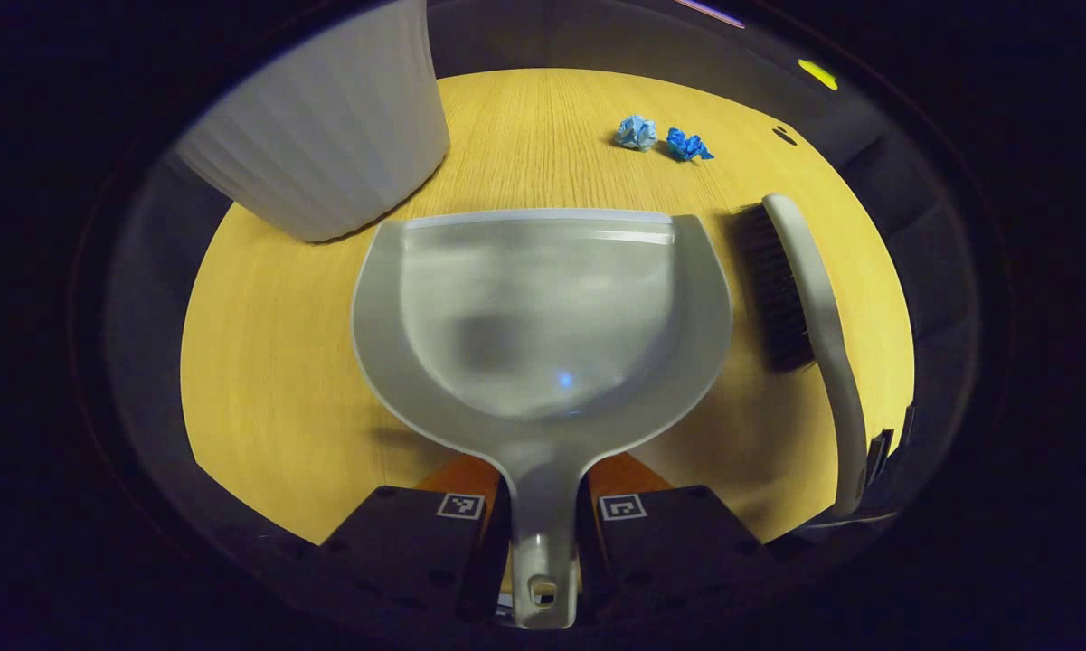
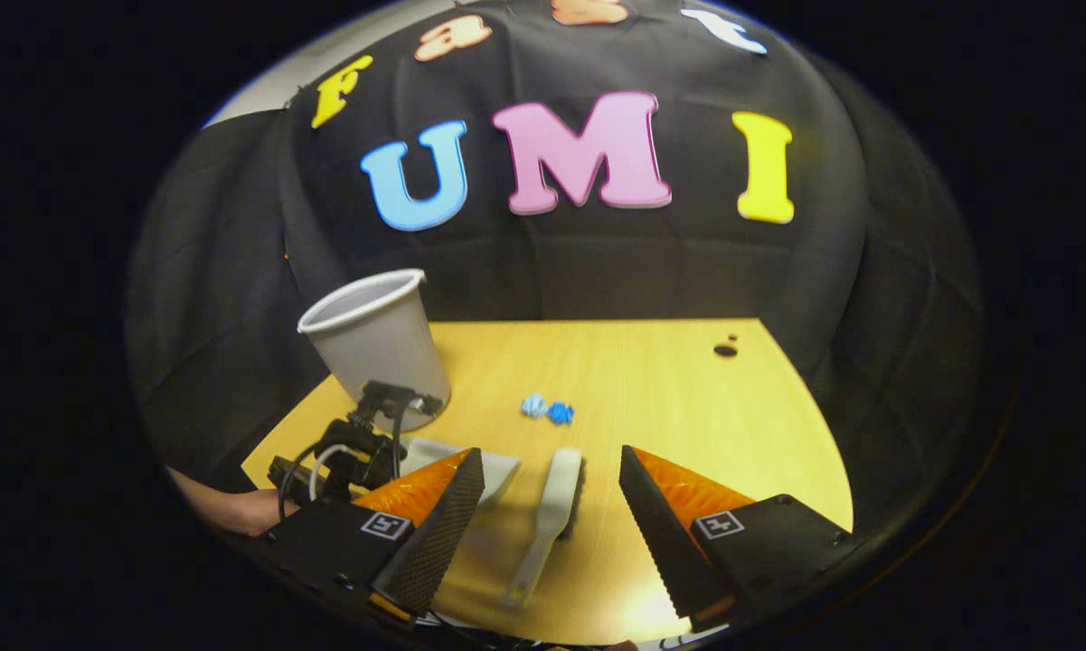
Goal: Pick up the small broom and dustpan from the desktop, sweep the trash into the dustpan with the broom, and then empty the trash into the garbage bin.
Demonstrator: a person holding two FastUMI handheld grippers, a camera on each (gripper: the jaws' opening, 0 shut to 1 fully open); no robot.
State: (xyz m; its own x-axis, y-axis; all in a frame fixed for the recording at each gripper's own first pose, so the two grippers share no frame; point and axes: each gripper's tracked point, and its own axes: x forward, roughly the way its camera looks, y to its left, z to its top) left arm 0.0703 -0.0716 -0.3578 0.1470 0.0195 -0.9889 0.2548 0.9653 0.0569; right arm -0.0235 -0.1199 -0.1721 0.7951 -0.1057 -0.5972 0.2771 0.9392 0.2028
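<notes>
A grey dustpan (image 1: pixel 543 307) lies flat on the wooden desktop (image 1: pixel 271 362), its lip toward the far side. My left gripper (image 1: pixel 543 533) is shut on its handle, one finger on each side. To its right lies the small grey broom (image 1: pixel 814 307), dark bristles facing the pan. Two crumpled blue paper scraps (image 1: pixel 637 133) (image 1: pixel 687 145) sit beyond the pan's far right corner. In the right gripper view my right gripper (image 2: pixel 552 457) hangs open above the near edge of the desk, with the broom (image 2: pixel 552 506) on the desk below the gap and the dustpan (image 2: pixel 497 470) to the left.
A white ribbed garbage bin (image 1: pixel 325 127) stands at the far left of the desk, just beyond the dustpan's left corner, also the bin (image 2: pixel 375 339) in the right gripper view. A hand (image 2: pixel 226 506) holds the left gripper (image 2: pixel 344 452) with its cables. A small dark mark (image 2: pixel 726 349) lies near the far right edge.
</notes>
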